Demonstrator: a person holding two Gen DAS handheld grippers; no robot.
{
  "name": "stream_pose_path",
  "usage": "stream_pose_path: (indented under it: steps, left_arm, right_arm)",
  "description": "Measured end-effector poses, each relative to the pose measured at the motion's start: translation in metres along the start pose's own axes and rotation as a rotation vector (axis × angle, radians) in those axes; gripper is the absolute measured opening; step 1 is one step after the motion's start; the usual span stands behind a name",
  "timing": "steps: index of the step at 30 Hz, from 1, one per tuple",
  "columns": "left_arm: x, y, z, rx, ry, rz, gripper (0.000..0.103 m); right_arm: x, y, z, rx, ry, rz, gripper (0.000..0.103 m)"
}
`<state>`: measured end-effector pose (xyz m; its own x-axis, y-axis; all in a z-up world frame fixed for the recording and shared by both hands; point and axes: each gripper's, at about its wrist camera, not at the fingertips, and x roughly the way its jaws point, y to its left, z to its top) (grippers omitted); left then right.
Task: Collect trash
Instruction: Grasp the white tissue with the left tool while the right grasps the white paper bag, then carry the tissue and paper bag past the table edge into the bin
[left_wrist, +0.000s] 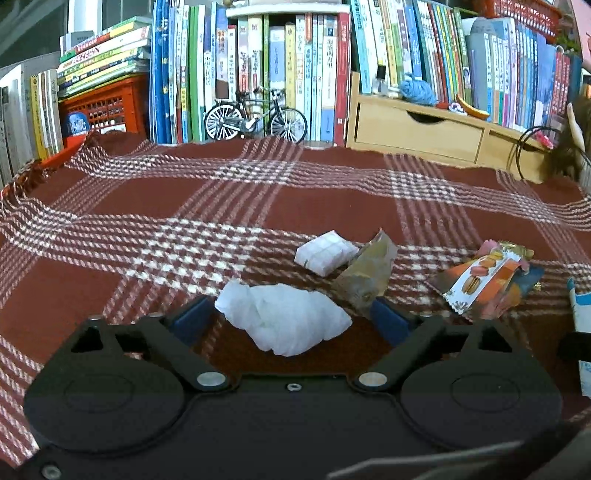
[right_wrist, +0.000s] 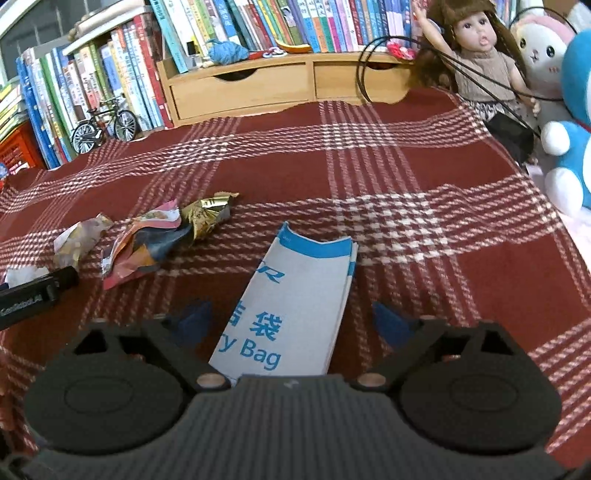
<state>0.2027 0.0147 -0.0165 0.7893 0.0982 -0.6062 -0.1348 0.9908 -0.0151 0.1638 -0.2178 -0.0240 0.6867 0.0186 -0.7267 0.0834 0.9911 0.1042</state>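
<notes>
Rows of upright books (left_wrist: 280, 70) and a pale wooden drawer unit (left_wrist: 417, 129) line the far edge of a tabletop draped in a dark red cloth with white plaid stripes (left_wrist: 184, 221), where a small model bicycle (left_wrist: 255, 118) stands against the spines. On the near side, the left tool (left_wrist: 291, 317) has its blue-tipped fingers spread apart, with a crumpled white tissue wad (left_wrist: 284, 317) lying between them; neither pad presses on it. Just beyond the wad sit a small white folded packet (left_wrist: 325, 253) and a crumpled brownish-gold wrapper (left_wrist: 369, 273), and to the right lies a flattened orange macaron snack wrapper (left_wrist: 484, 280). The right tool (right_wrist: 291, 317) is likewise spread wide, over a flat white paper bag with blue print (right_wrist: 295, 302) that rests on the cloth between its fingers, untouched by them. To that bag's left lies a heap of crumpled colourful wrappers (right_wrist: 147, 240). At the far right sit a brown-haired doll (right_wrist: 480, 48) and plush toys (right_wrist: 569, 129).
</notes>
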Motion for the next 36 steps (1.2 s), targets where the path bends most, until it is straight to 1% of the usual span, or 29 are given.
stream_pose_path:
  steps: [1,2,3,4,5,6,8,9,12,13,14,15,19,21,22,23,25,27,28,31,32,33,34,35,36]
  left_arm:
    - [-0.003,0.001,0.0,-0.002,-0.011,-0.014,0.069]
    - [-0.005,0.002,0.0,-0.001,-0.018,-0.03,0.065]
    - [-0.008,0.002,0.001,0.003,-0.019,-0.042,0.064]
    - [-0.01,0.003,0.0,0.01,-0.022,-0.052,0.061]
    - [-0.012,0.003,-0.002,0.018,-0.025,-0.059,0.053]
    - [-0.015,0.002,-0.002,0.023,-0.027,-0.059,0.049]
    - [-0.021,0.003,-0.004,0.03,-0.029,-0.065,0.038]
    - [-0.025,0.004,-0.005,0.031,-0.033,-0.072,0.036]
    - [-0.035,0.008,-0.008,0.033,-0.045,-0.08,0.035]
    - [-0.039,0.009,-0.008,0.034,-0.051,-0.08,0.034]
    - [-0.042,0.01,-0.01,0.038,-0.057,-0.081,0.034]
    - [-0.047,0.011,-0.011,0.039,-0.064,-0.082,0.034]
    - [-0.066,0.016,-0.018,0.044,-0.09,-0.108,0.034]
    - [-0.076,0.016,-0.022,0.061,-0.103,-0.119,0.034]
    - [-0.081,0.016,-0.025,0.07,-0.11,-0.123,0.034]
    - [-0.085,0.015,-0.026,0.076,-0.115,-0.128,0.034]
    - [-0.094,0.015,-0.029,0.082,-0.125,-0.137,0.034]
    - [-0.102,0.014,-0.03,0.082,-0.134,-0.15,0.034]
    - [-0.106,0.014,-0.031,0.084,-0.14,-0.157,0.034]
    - [-0.118,0.013,-0.034,0.097,-0.158,-0.174,0.034]
    - [-0.123,0.013,-0.035,0.103,-0.164,-0.182,0.034]
    - [-0.127,0.013,-0.036,0.109,-0.169,-0.188,0.034]
    - [-0.131,0.014,-0.038,0.112,-0.174,-0.194,0.034]
    - [-0.136,0.014,-0.04,0.116,-0.179,-0.202,0.034]
    - [-0.14,0.015,-0.041,0.12,-0.184,-0.208,0.034]
  right_arm:
    - [-0.003,-0.001,0.0,-0.003,-0.007,0.002,0.076]
    - [-0.005,-0.002,-0.002,-0.003,-0.014,0.006,0.068]
    - [-0.007,-0.003,0.0,0.001,-0.017,0.011,0.068]
    - [-0.009,-0.005,-0.001,0.004,-0.025,0.021,0.065]
    - [-0.012,-0.006,-0.001,0.005,-0.035,0.025,0.062]
    - [-0.015,-0.007,-0.002,0.004,-0.045,0.028,0.06]
    - [-0.022,-0.007,-0.003,0.0,-0.063,0.031,0.053]
    - [-0.025,-0.006,-0.004,-0.01,-0.07,0.032,0.052]
    - [-0.035,-0.004,-0.008,-0.036,-0.093,0.04,0.046]
    - [-0.038,-0.004,-0.01,-0.042,-0.102,0.041,0.042]
    - [-0.04,-0.004,-0.011,-0.043,-0.109,0.039,0.025]
    - [-0.042,-0.005,-0.011,-0.042,-0.111,0.039,0.019]
    - [-0.05,-0.013,-0.015,-0.011,-0.112,0.077,0.019]
    - [-0.052,-0.017,-0.016,0.003,-0.112,0.09,0.027]
    - [-0.051,-0.02,-0.016,0.018,-0.114,0.093,0.047]
    - [-0.049,-0.022,-0.015,0.024,-0.103,0.106,0.063]
    - [-0.044,-0.022,-0.012,0.037,-0.083,0.103,0.075]
    - [-0.036,-0.016,-0.009,0.01,-0.047,0.084,0.078]
    - [-0.032,-0.012,-0.009,-0.001,-0.031,0.074,0.081]
    - [-0.017,-0.002,-0.011,-0.041,0.032,0.044,0.082]
    - [-0.015,0.002,-0.013,-0.066,0.024,0.028,0.082]
    - [-0.016,0.005,-0.014,-0.089,0.022,0.016,0.079]
    - [-0.017,0.006,-0.016,-0.098,0.013,0.016,0.069]
    - [-0.02,0.006,-0.018,-0.099,0.006,0.025,0.065]
    - [-0.022,0.006,-0.019,-0.102,-0.003,0.034,0.063]
